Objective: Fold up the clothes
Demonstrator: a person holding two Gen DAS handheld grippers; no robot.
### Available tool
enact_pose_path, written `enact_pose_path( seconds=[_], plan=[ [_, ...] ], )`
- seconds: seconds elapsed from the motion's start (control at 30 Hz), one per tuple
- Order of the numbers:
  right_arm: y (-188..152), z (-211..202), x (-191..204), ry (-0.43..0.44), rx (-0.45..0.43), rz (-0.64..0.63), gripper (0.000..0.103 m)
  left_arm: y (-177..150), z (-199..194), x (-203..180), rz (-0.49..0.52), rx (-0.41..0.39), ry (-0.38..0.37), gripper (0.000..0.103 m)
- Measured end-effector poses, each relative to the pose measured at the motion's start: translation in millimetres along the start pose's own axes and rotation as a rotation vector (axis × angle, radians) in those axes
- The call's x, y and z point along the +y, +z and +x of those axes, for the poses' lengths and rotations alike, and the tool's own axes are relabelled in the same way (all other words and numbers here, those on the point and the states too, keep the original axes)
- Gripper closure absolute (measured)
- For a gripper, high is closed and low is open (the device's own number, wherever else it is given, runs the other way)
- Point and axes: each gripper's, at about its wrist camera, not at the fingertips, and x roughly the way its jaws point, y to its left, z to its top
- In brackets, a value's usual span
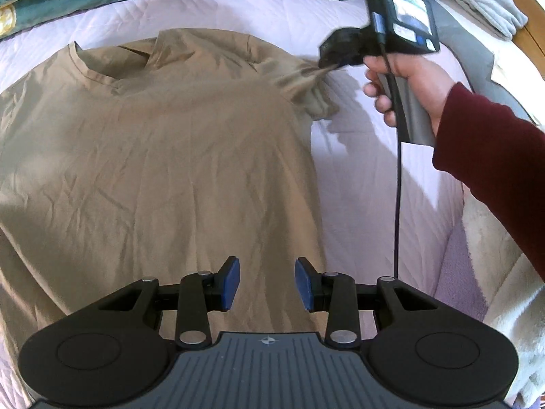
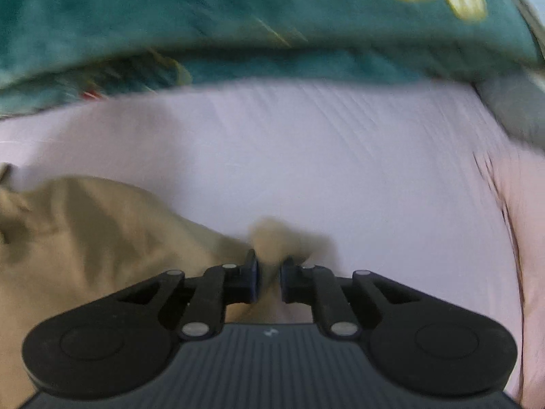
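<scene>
tan shirt (image 1: pixel 163 156) sleeve, blurred, pinched in right gripper (image 2: pixel 269 281) fingers; left gripper (image 1: pixel 266 284) fingers apart.

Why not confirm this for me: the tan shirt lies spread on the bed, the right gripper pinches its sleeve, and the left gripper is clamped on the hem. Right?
One slip: the left gripper is open, holding nothing, as the left wrist view shows. The tan shirt does lie on the bed, and the right gripper pinches its sleeve.
</scene>
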Motion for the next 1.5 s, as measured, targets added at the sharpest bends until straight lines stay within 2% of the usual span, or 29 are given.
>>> enact_pose_path(
  seconds=[0.1,0.17,0.27,0.33,0.43,0.47,0.57,0.7,0.83,0.9,0.97,1.13,1.27,1.5],
  plan=[
    [-0.3,-3.4,-16.0,-0.014,0.011,0.039,0.083,-2.7,-1.5,4.7,-0.006,0.007,0.003,0.064],
    [-2.5,-12.6,-19.6,-0.033,-0.01,0.042,0.076,-3.1,-4.8,6.1,-0.009,0.01,0.001,0.064],
    [-5.1,-27.6,-25.1,-0.043,-0.032,0.058,0.071,-2.5,-12.3,7.0,-0.01,0.021,0.0,0.064],
    [-9.5,-39.0,-26.0,-0.095,-0.04,0.06,0.071,-3.8,-19.0,8.4,-0.014,0.033,0.003,0.064],
    [-17.7,-59.5,-29.2,-0.227,-0.077,0.051,0.071,-9.7,-26.4,12.6,-0.019,0.036,0.015,0.064],
    [-19.6,-65.9,-30.6,-0.224,-0.083,0.062,0.071,-10.4,-28.7,14.9,-0.023,0.036,0.019,0.064],
    [-23.7,-83.1,-27.6,-0.133,-0.095,0.075,0.071,-12.3,-38.2,24.9,-0.032,0.028,0.04,0.064],
    [-23.2,-98.7,3.2,0.032,-0.092,0.05,0.07,-16.6,-54.7,48.4,-0.08,0.018,0.069,0.064],
    [-38.3,-121.7,33.3,0.199,-0.096,0.086,0.062,-47.8,-81.1,77.6,-0.115,0.03,0.107,0.064],
    [-60.2,-140.9,44.3,0.294,-0.129,0.136,0.062,-66.9,-95.3,88.6,-0.108,0.027,0.116,0.064],
    [-78.8,-159.7,53.8,0.347,-0.152,0.172,0.062,-86.5,-109.1,101.4,-0.108,0.032,0.136,0.064],
    [-107.6,-199.0,65.4,0.547,-0.154,0.368,0.062,-123.5,-133.3,123.5,-0.092,0.044,0.186,0.064],
    [-122.8,-231.4,83.2,0.56,-0.184,0.415,0.06,-142.3,-143.4,129.9,-0.065,0.029,0.19,0.064],
    [-180.7,-277.3,110.8,0.56,-0.216,0.555,0.058,-156.9,-155.4,133.2,-0.018,0.006,0.231,0.064]
  ],
)
